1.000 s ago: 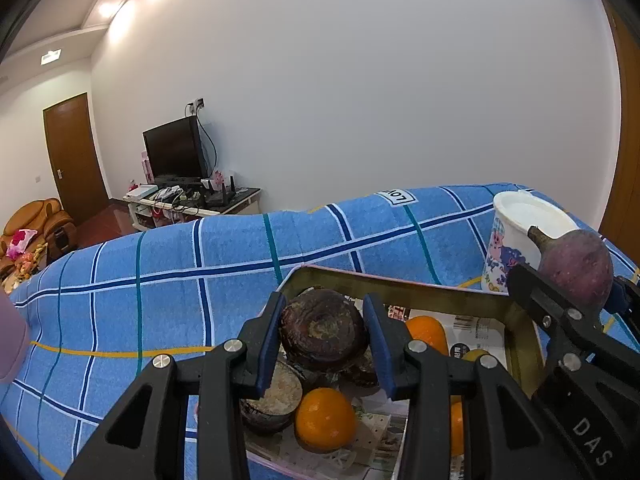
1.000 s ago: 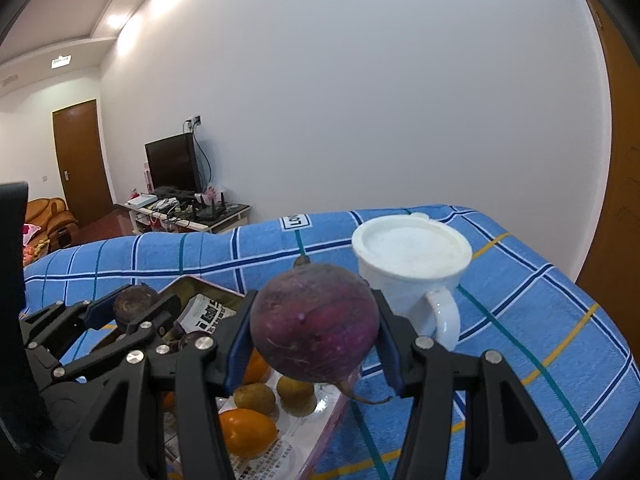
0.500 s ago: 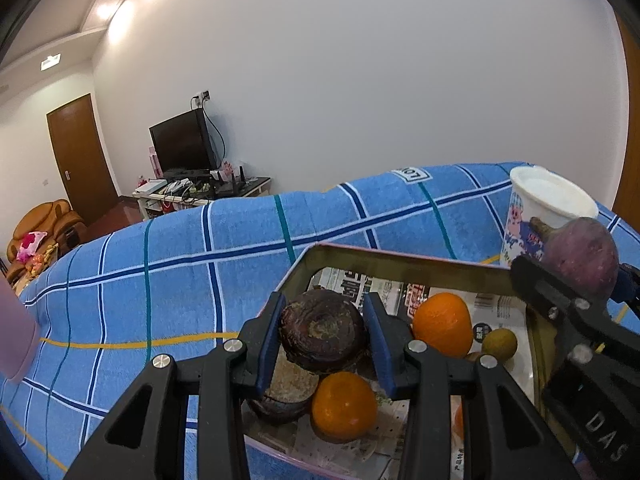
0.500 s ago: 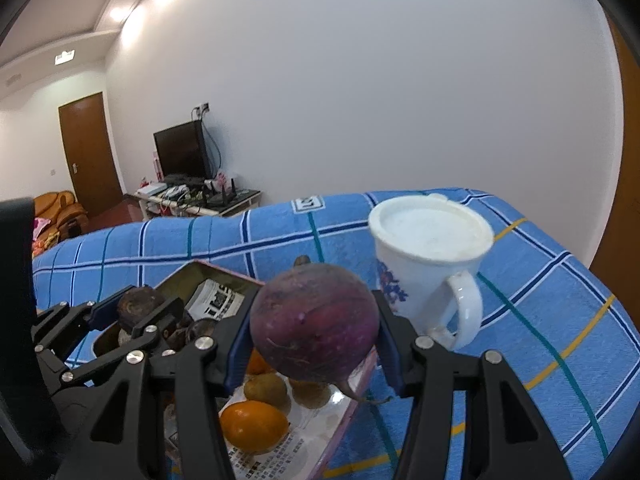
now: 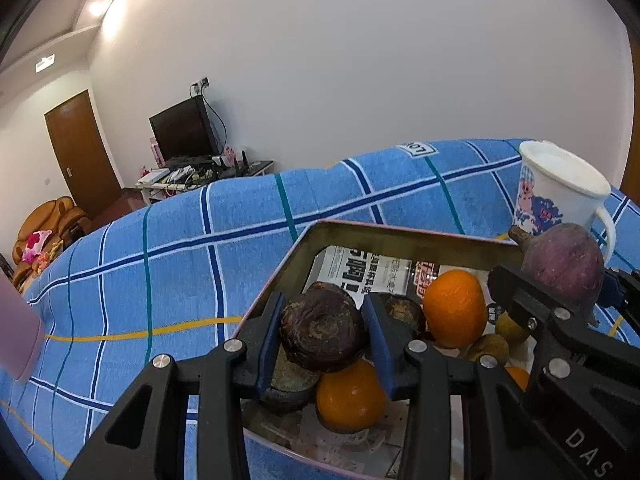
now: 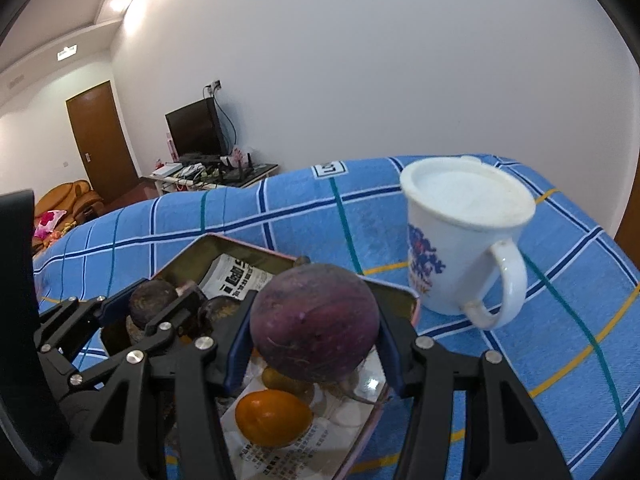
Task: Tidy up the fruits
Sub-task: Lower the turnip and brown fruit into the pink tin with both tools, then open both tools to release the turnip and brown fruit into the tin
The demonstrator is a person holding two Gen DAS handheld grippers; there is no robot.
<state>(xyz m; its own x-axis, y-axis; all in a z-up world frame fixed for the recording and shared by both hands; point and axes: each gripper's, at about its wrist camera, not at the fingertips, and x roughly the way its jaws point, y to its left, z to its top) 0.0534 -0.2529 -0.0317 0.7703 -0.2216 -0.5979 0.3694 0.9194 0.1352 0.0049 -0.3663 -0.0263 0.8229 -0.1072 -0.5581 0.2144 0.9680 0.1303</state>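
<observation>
Since a second ago both of my views have tipped downward: the tin tray now fills more of each picture and more of its newsprint lining shows, while both grips are unchanged.

On the left, my left gripper (image 5: 323, 340) is clamped on a dark, shrivelled round fruit (image 5: 322, 335), its blue pads pressing both sides. That fruit hangs above the near left corner of the tin tray (image 5: 400, 234), directly over an orange (image 5: 350, 398) and another dark fruit lying on the lining. A second orange (image 5: 455, 308) sits further right in the tray, with small brownish-green fruits (image 5: 489, 346) beside it.

Moving right, my right gripper (image 6: 314, 330) is clenched on a purple round root-like fruit (image 6: 315, 324), a thin tail hanging below it. It is held above the tray's right side, near the right rim, over an orange (image 6: 273, 416) and a small greenish fruit. In the left wrist view the same purple fruit (image 5: 564, 264) appears at the tray's far right corner.

Furthest right, a white mug (image 6: 460, 240) with a blue print stands upright on the blue checked cloth (image 6: 560, 280), just beside the tray and apart from both grippers.
</observation>
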